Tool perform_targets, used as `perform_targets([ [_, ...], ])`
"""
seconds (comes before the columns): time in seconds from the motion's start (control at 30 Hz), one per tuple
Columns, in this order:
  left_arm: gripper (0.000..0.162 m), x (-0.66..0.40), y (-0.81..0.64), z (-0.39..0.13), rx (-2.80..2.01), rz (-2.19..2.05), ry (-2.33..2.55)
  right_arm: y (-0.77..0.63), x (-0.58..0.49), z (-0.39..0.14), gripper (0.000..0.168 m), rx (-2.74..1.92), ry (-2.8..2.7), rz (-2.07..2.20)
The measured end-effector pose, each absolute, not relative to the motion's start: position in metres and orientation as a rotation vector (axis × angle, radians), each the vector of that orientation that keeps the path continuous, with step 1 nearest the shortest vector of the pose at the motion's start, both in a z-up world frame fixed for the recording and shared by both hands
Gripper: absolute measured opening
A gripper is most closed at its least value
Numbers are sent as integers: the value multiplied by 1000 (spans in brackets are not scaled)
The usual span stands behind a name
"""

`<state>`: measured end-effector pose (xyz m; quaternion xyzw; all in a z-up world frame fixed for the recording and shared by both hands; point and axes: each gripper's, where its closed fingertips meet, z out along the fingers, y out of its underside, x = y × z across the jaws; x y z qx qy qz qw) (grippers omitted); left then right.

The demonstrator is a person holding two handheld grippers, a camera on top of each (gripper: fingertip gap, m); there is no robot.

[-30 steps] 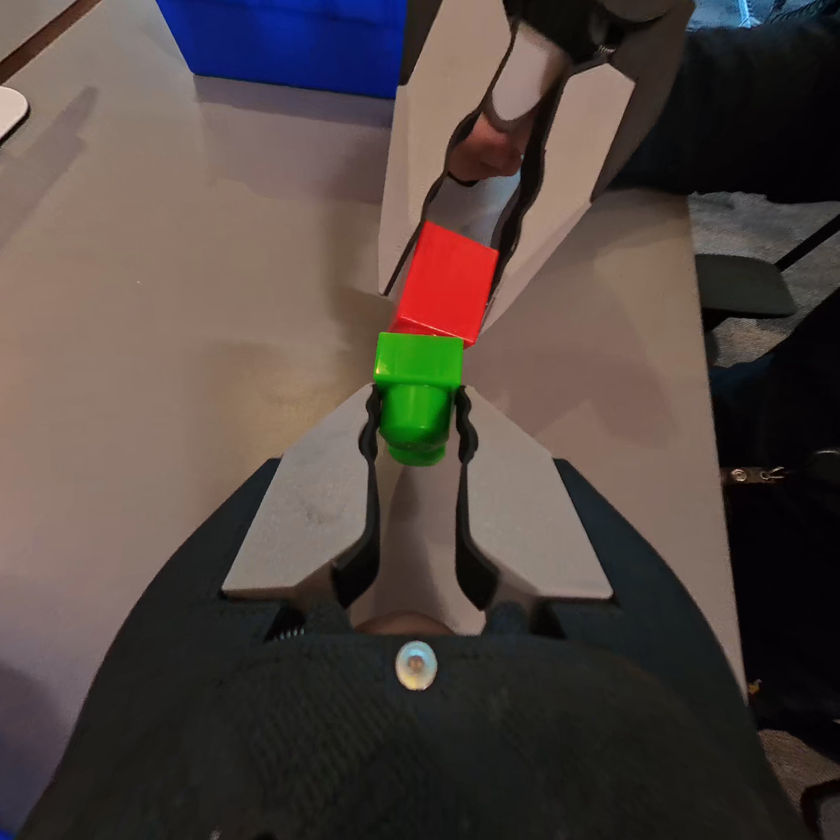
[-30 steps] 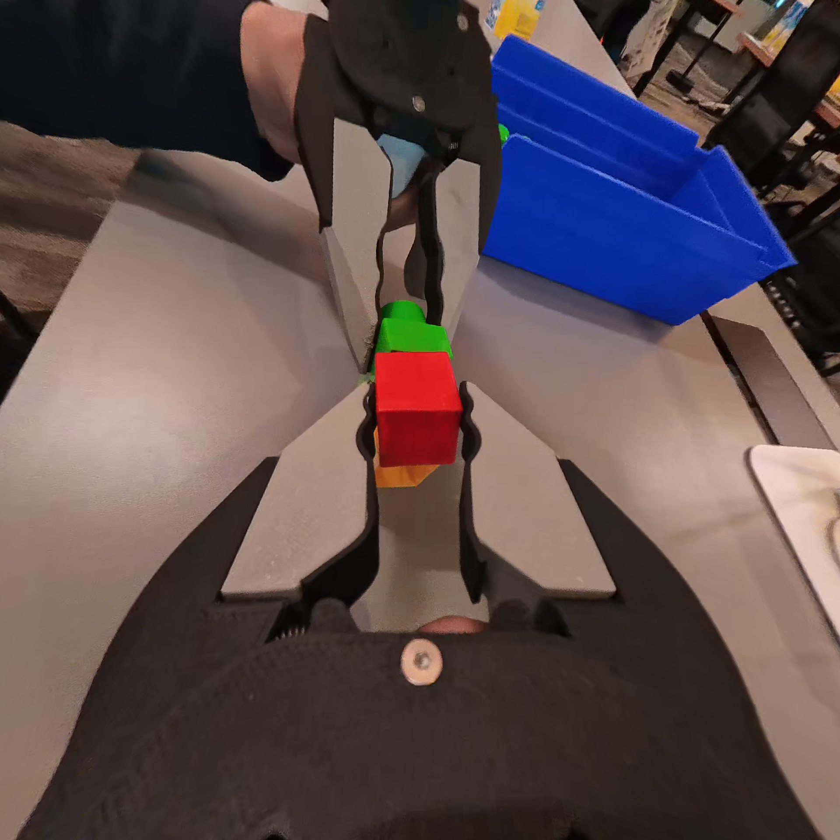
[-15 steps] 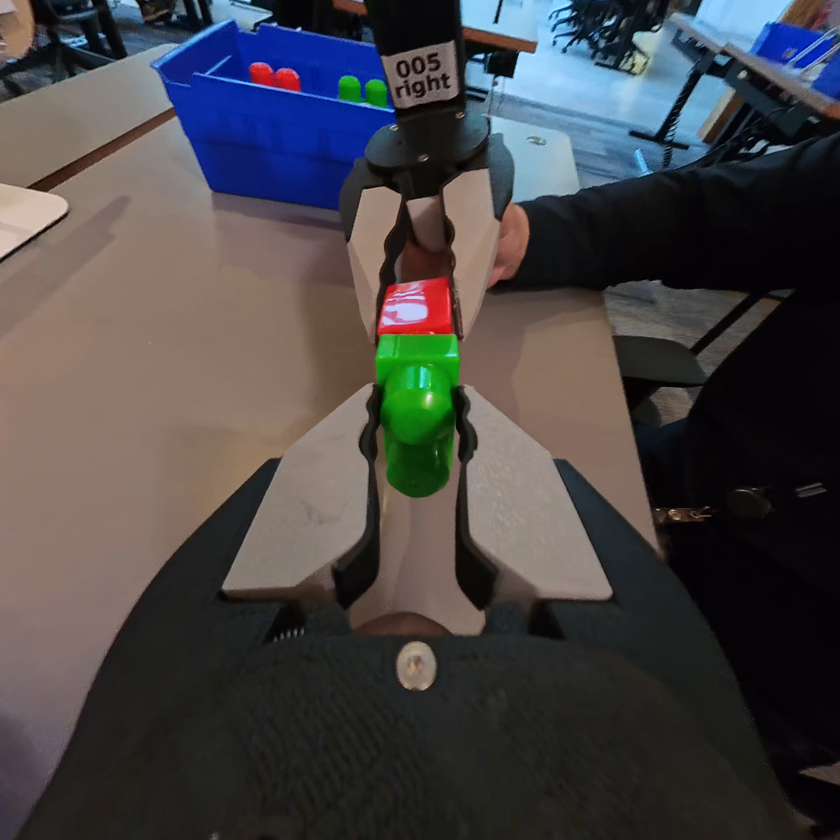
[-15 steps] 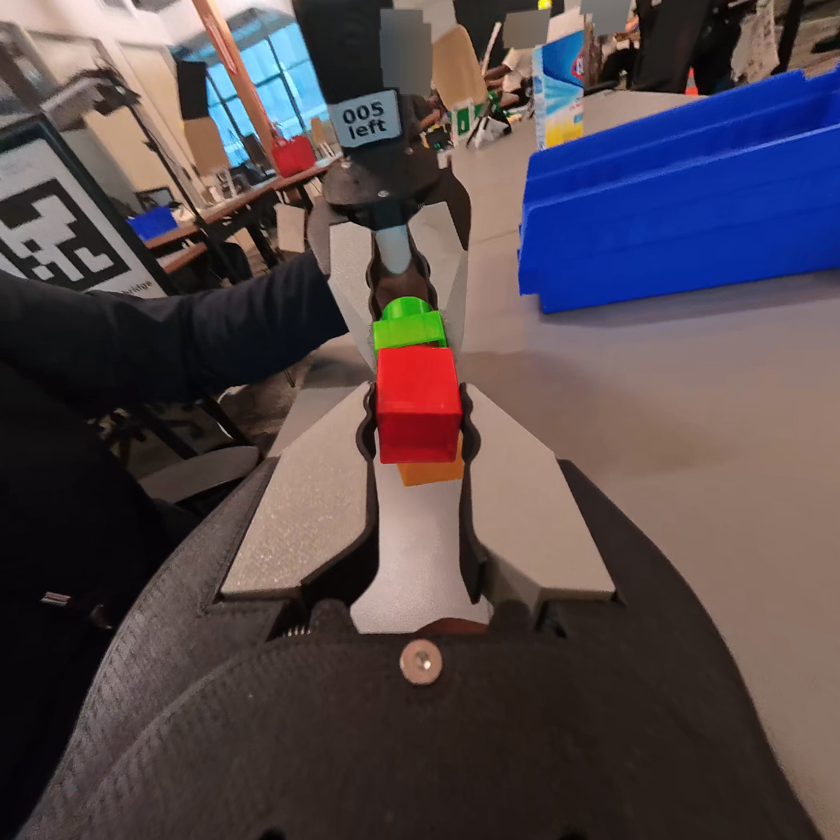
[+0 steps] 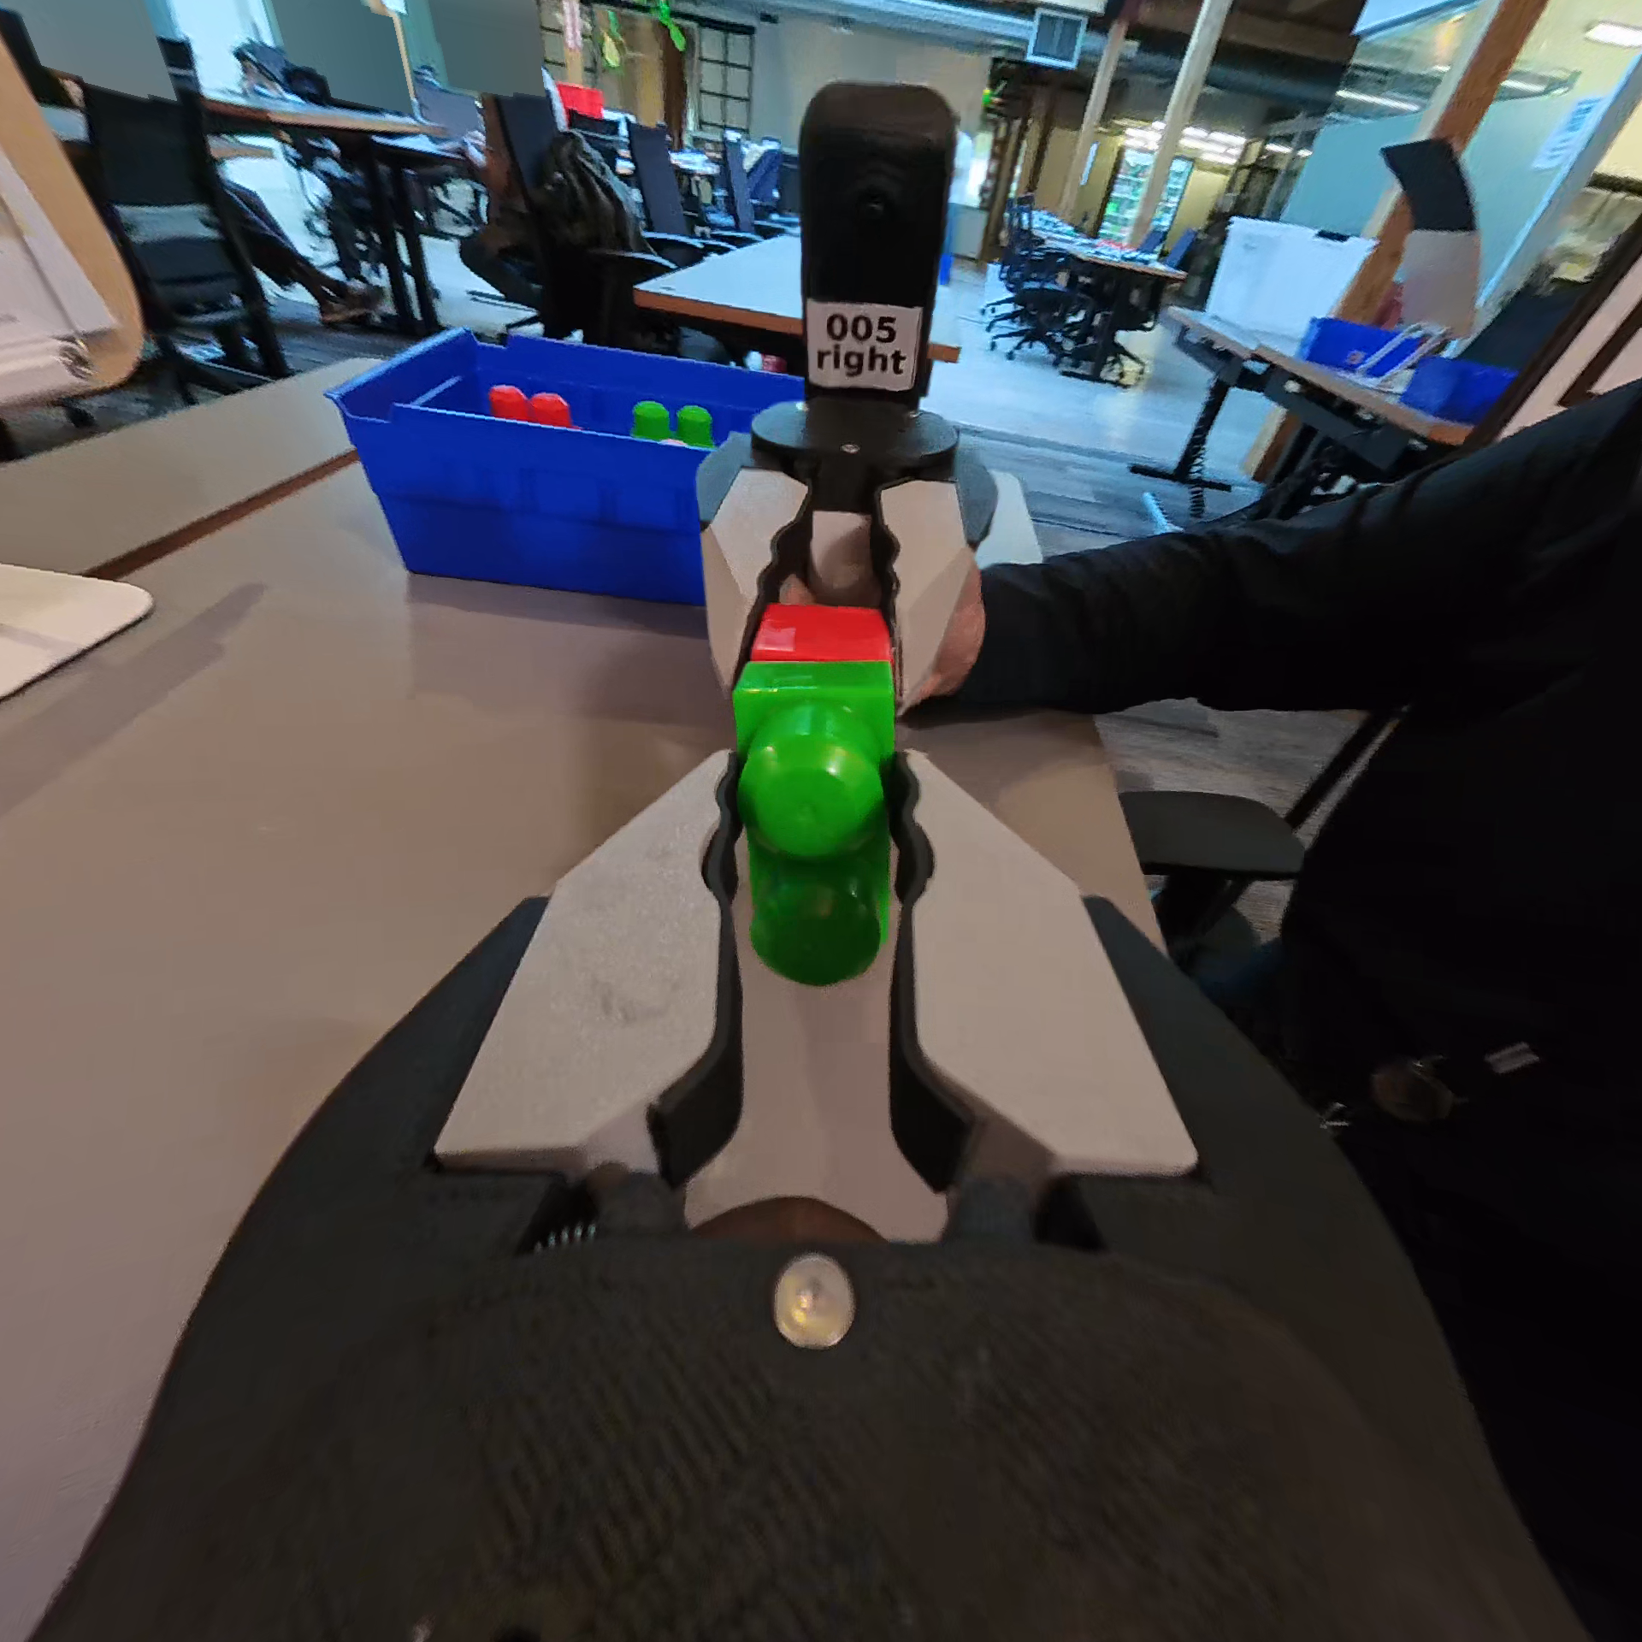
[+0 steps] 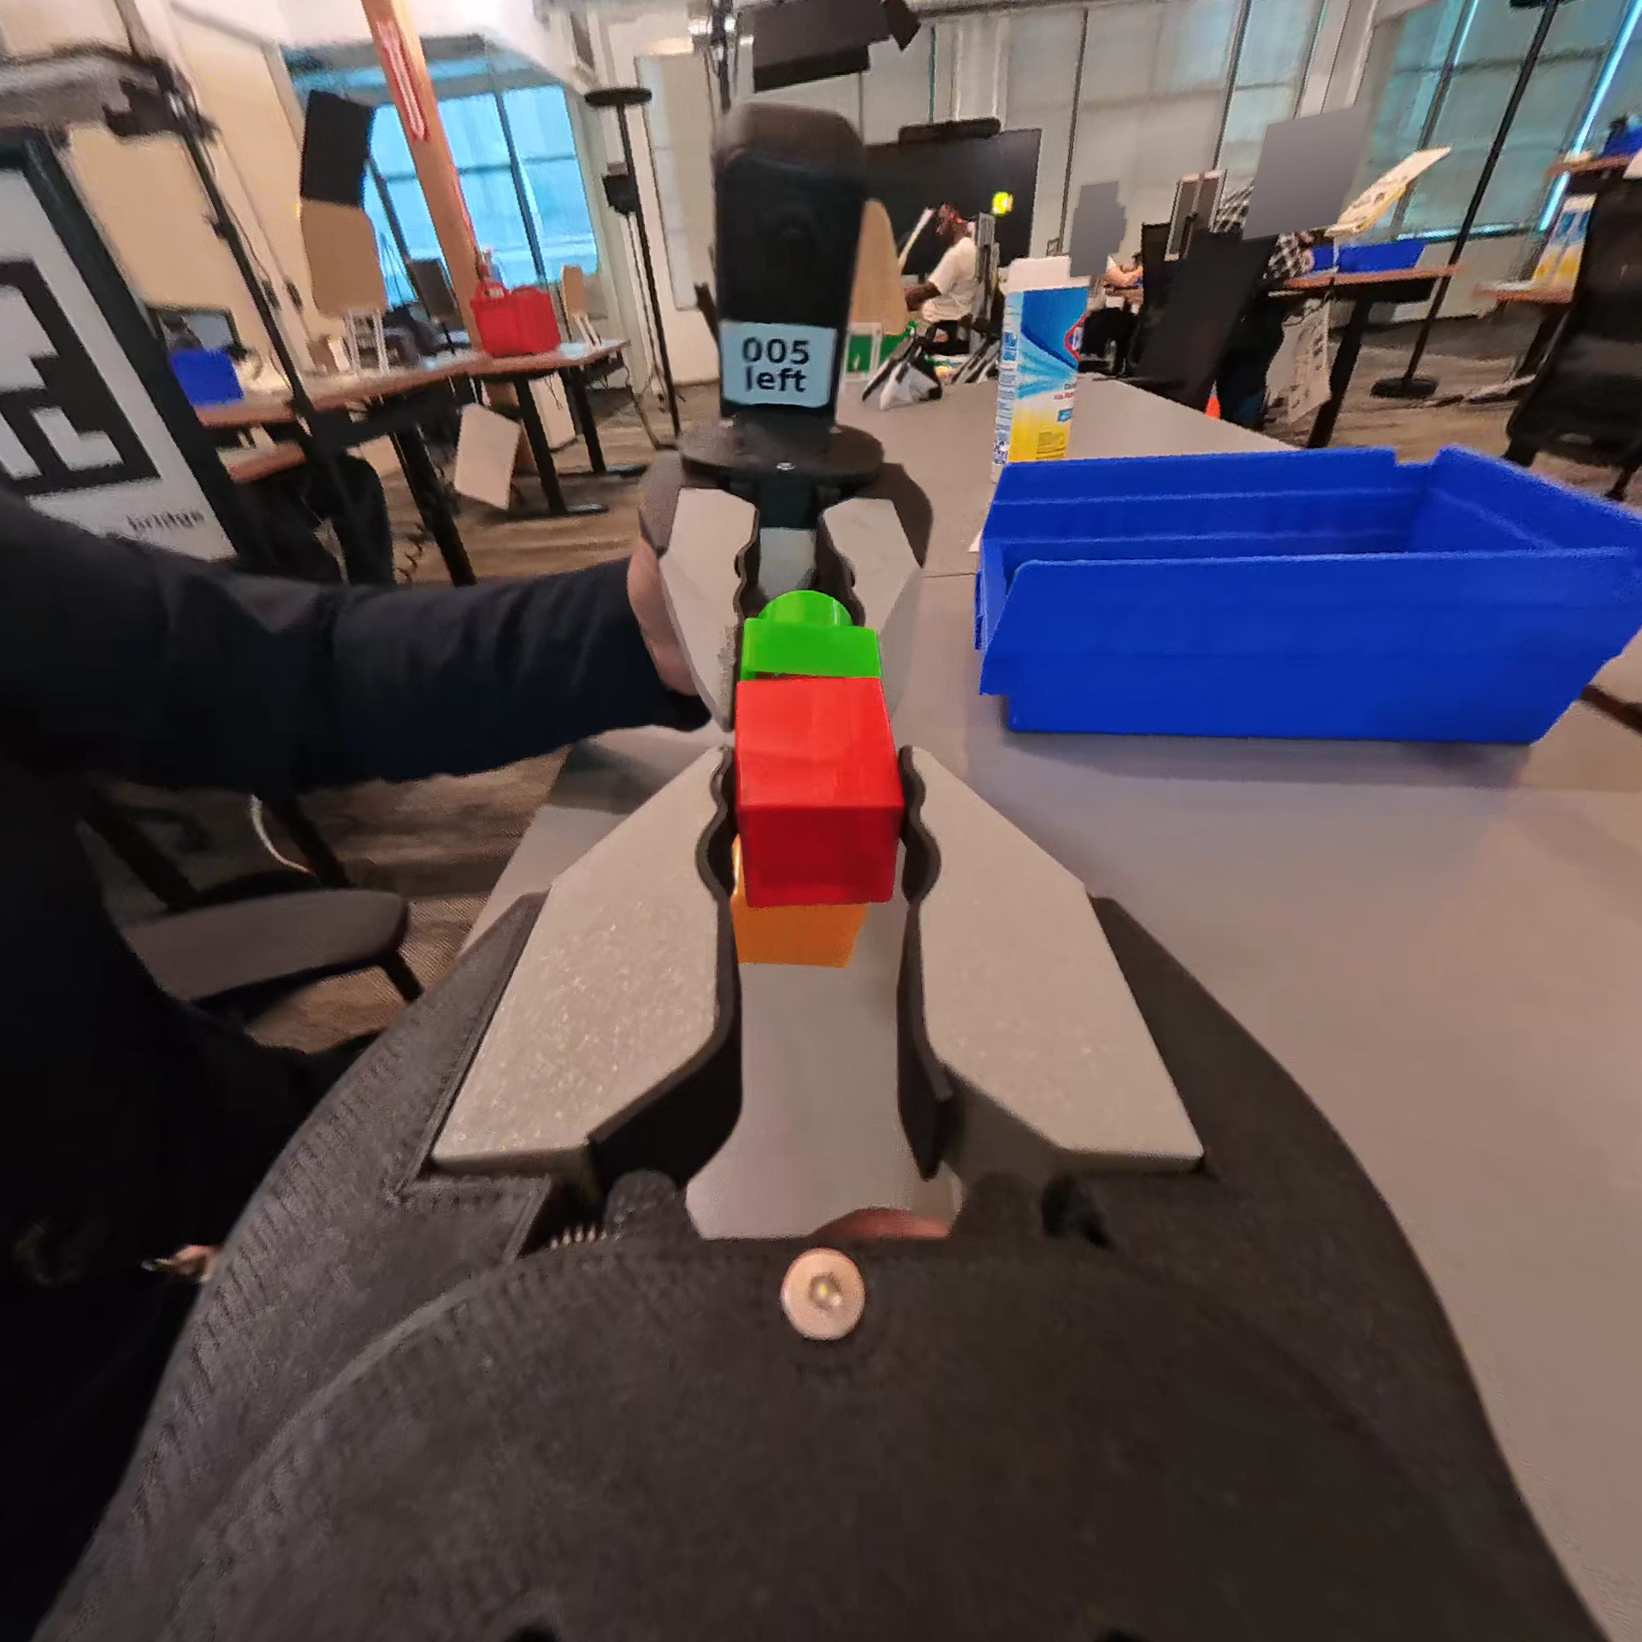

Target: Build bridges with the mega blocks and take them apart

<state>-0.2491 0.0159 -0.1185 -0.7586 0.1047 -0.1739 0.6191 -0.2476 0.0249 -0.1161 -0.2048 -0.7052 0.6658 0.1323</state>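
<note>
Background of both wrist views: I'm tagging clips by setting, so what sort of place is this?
Most likely a large open-plan office or lab: rows of desks, black office chairs, big windows and light stands.

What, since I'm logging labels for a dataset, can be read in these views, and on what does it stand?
I don't repeat wording; these things bear it:
White label on the right gripper's black post: legible.
Pale blue label on the left gripper's post: legible.
Black-and-white marker board, far left: partly cut off.
Blue-and-yellow canister behind the blue bin: small print blurred.
</note>
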Motion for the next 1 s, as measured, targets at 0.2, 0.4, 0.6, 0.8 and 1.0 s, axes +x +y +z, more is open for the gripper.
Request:
perform_targets([
  [0.2,31,-247,16,-117,-1753,-318,265,23,-247,-114,33,-751,-2047,2206],
  [0.4,31,-231,25,-134,-1805,-343,333,20,-238,-97,33,-472,-1983,1965],
  [0.6,31,-229,36,-124,-1759,-363,318,31,-238,-87,34,-524,-1973,2076],
  [0.8,31,-239,35,-136,-1838,-321,312,40,-242,-104,33,-681,-2163,2045],
  [1.0,31,-248,25,-148,-1961,-266,327,50,-244,-119,37,-654,-2256,1777],
])
